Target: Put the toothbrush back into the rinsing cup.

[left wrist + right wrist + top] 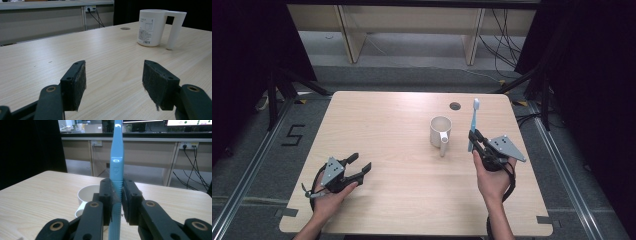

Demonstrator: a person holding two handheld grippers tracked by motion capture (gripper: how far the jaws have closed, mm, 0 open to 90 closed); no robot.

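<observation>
My right gripper is shut on a light blue toothbrush, held upright with its white head at the top. In the right gripper view the toothbrush stands clamped between the two black jaws of that gripper. A white mug stands on the table just left of the toothbrush, its handle toward the near side; it also shows behind the jaws. My left gripper rests low over the table at the near left, open with nothing between its pads. The mug stands ahead of it.
The wooden table has a round cable hole near its far edge, beyond the mug. Wooden furniture legs and cables lie on the floor past the table. Dark curtains flank both sides.
</observation>
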